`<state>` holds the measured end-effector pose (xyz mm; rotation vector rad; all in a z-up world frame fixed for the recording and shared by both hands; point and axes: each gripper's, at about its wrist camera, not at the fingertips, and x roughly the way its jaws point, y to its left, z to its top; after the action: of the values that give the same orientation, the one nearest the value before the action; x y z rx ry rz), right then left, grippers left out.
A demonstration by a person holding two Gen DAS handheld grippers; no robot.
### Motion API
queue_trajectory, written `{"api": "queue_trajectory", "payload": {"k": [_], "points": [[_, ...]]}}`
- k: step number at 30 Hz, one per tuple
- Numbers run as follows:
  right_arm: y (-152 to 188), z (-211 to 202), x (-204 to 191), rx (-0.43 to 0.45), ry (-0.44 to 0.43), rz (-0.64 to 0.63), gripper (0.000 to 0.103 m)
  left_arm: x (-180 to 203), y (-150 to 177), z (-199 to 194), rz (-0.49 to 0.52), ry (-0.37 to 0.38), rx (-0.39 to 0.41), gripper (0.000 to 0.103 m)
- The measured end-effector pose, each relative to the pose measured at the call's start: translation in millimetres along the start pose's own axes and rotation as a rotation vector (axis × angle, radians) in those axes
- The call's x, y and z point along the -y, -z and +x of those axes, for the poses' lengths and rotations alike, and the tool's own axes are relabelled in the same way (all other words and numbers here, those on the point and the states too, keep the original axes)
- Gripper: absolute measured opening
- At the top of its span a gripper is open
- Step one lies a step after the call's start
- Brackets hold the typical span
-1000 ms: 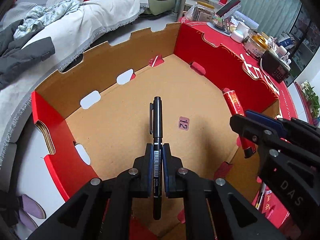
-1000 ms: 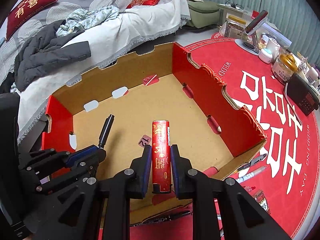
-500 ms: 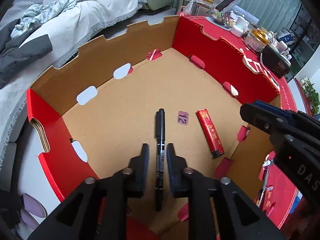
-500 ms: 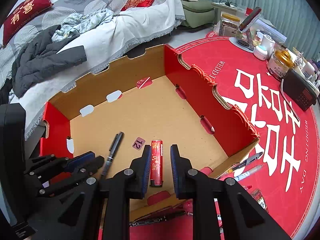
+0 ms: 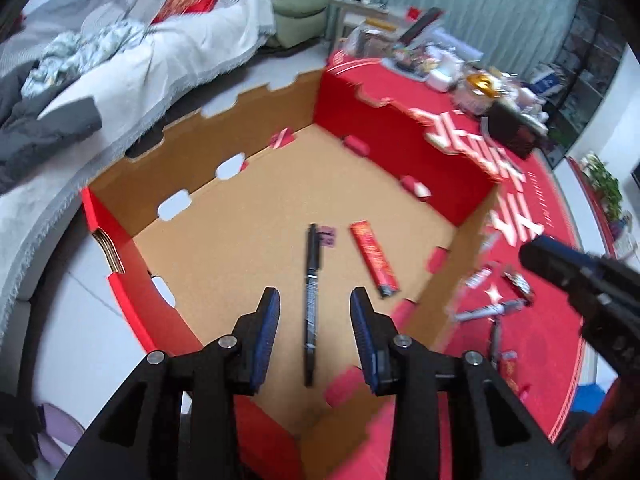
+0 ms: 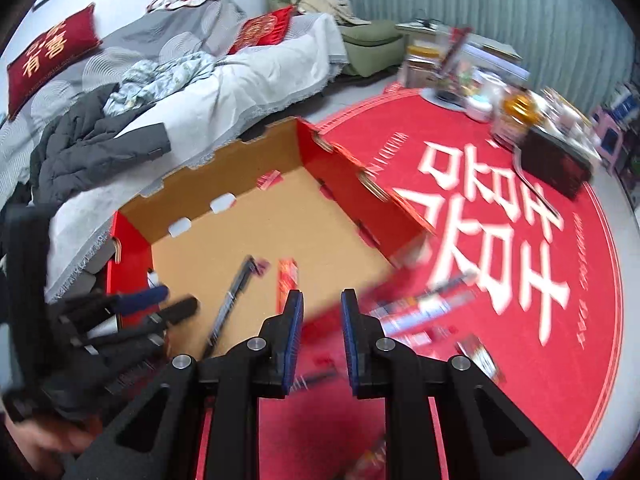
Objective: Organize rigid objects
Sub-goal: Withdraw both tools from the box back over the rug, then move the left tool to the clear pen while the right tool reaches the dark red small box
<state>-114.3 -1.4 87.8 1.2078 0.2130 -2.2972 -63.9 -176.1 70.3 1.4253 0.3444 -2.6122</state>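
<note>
A black pen (image 5: 312, 256) and a red printed tube (image 5: 374, 258) lie side by side on the brown floor of the red cardboard box (image 5: 400, 136). My left gripper (image 5: 315, 294) hovers above the pen's near end. Its jaws are opening and touch nothing. The right gripper (image 6: 322, 294) stands open and empty over the box's near edge, with the tube (image 6: 288, 280) and the pen (image 6: 232, 300) just beyond it. The view from each hand shows the other gripper at its side: the right gripper (image 5: 560, 256), the left gripper (image 6: 160, 304).
Loose pens (image 5: 488, 311) and small items lie on the round red mat (image 6: 520, 280) to the right of the box. Jars and a black radio (image 6: 556, 160) crowd the mat's far edge. A sofa with clothes (image 6: 160, 80) runs behind the box.
The left gripper let go of the pen and the right let go of the tube. Both things now lie on the box floor. Both grippers drew back and up, the right one swinging rightward.
</note>
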Motion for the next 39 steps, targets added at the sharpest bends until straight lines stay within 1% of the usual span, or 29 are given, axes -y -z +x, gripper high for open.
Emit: {"api": "queue_trajectory", "payload": {"k": [1,2,3,4,5,8,10,11,12,13,14,18,22,27,29,34,37,39], "points": [[11.4,-6.0,9.5,-0.002,0.017,0.019,0.024,3.9,2.2,-4.7,0.015,0.01,0.007,0.042],[19.4,-9.6,15.7,-0.004,0.029,0.029,0.032,12.4,6.8,-12.4,0.041,0.024,0.02,0.043],[30.9,-13.9,23.8,-0.009,0.042,0.047,0.059,18.9,10.1,-17.7,0.063,0.034,0.029,0.045],[38.1,-17.3,28.3,-0.007,0.045,0.062,0.073,27.0,14.5,-23.2,0.091,0.05,0.039,0.047],[50.9,-22.0,35.4,-0.004,0.041,0.081,0.073,37.3,20.5,-28.3,0.125,0.065,0.047,0.047],[75.3,-24.0,43.8,-0.041,0.065,0.085,0.073,64.0,37.3,-33.3,0.215,0.09,0.047,0.048],[90.5,-22.4,49.7,-0.06,0.078,0.096,0.072,78.6,46.8,-27.7,0.256,0.114,0.022,0.048],[97.6,-21.5,53.0,-0.067,0.084,0.104,0.072,85.6,51.8,-20.4,0.276,0.118,-0.005,0.048],[104.9,-20.2,56.6,-0.077,0.094,0.112,0.072,89.9,55.7,-13.9,0.285,0.12,-0.026,0.048],[110.3,-18.5,59.5,-0.088,0.099,0.115,0.067,93.4,59.4,-7.1,0.289,0.12,-0.048,0.048],[115.1,-16.3,62.1,-0.099,0.103,0.117,0.064,95.8,62.0,-1.8,0.291,0.121,-0.068,0.048],[126.4,-13.4,63.6,-0.11,0.118,0.101,0.064,106.5,73.3,14.7,0.307,0.127,-0.123,0.048],[128.1,-12.9,67.7,-0.104,0.119,0.103,0.064,120.2,82.3,21.5,0.331,0.135,-0.147,0.048],[122.1,-14.9,94.1,-0.095,0.139,0.145,0.064,139.9,89.4,30.0,0.392,0.14,-0.16,0.048],[117.8,-15.0,100.0,-0.091,0.146,0.134,0.064,146.4,89.5,36.0,0.402,0.136,-0.173,0.048],[106.6,-7.8,109.2,-0.104,0.16,0.062,0.064,154.5,91.1,47.5,0.433,0.115,-0.194,0.048],[102.0,-5.3,116.2,-0.1,0.152,0.06,0.064,153.2,90.7,57.1,0.429,0.1,-0.221,0.048],[100.2,-4.6,120.1,-0.093,0.144,0.066,0.064,152.9,89.7,59.6,0.433,0.096,-0.218,0.048]]}}
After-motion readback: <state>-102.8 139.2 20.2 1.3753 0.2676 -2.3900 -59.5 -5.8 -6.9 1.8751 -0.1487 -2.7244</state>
